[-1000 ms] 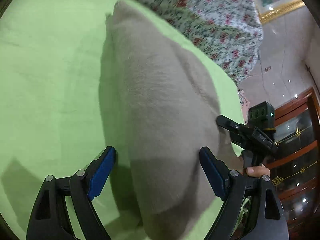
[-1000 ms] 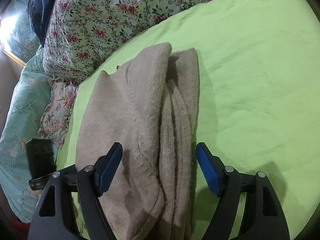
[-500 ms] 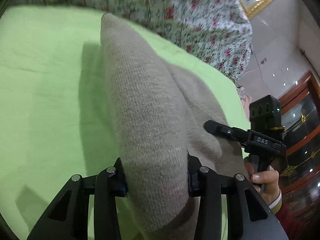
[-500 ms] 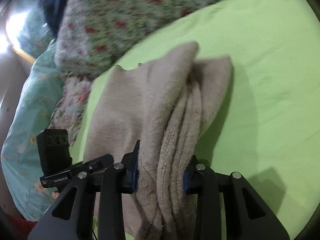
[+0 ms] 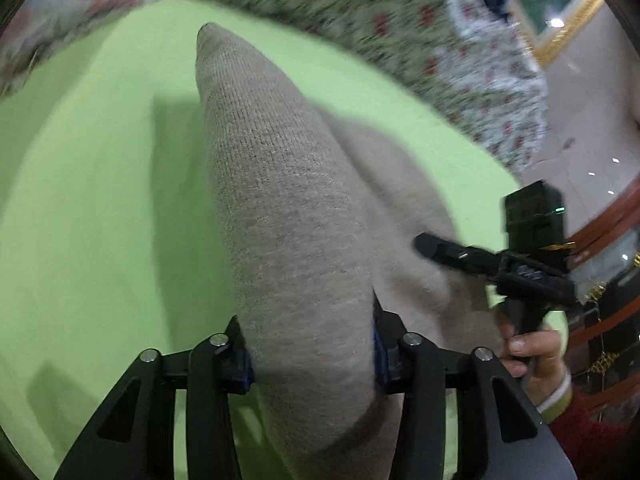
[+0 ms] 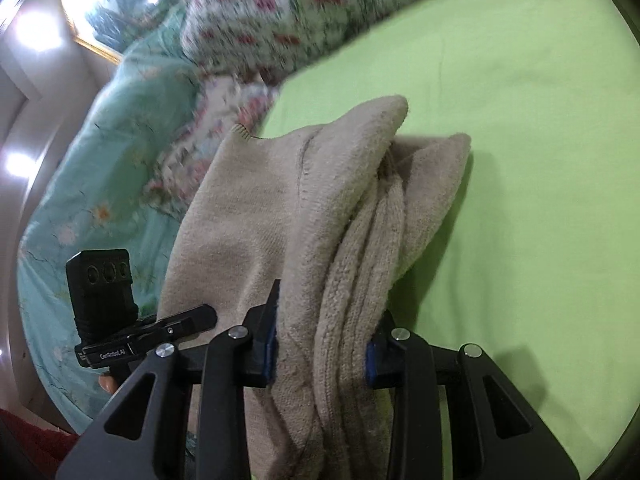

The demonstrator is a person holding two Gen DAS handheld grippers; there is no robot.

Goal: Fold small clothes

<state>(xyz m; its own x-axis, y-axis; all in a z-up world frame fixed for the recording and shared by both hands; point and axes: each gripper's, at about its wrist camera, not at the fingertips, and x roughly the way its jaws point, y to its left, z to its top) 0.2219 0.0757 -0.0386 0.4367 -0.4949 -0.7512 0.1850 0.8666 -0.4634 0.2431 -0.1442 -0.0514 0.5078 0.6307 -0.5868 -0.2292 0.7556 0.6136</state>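
A beige knitted sweater (image 5: 296, 216) is pinched in both grippers above the lime-green bedsheet (image 5: 100, 208). The left gripper (image 5: 312, 356), jaws easing apart, clamps one bunched edge; the right gripper (image 6: 320, 352) clamps several gathered layers.

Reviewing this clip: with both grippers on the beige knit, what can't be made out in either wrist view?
- Left gripper pads: left wrist view, buried by the beige sweater; contact hidden, though its jaws are opening.
- Sweater's near end: both views, cut off by the bottom edge.
- Floral bedding: both views, motion-blurred, pattern unclear.
- Person's hand: partly behind the right gripper's handle.
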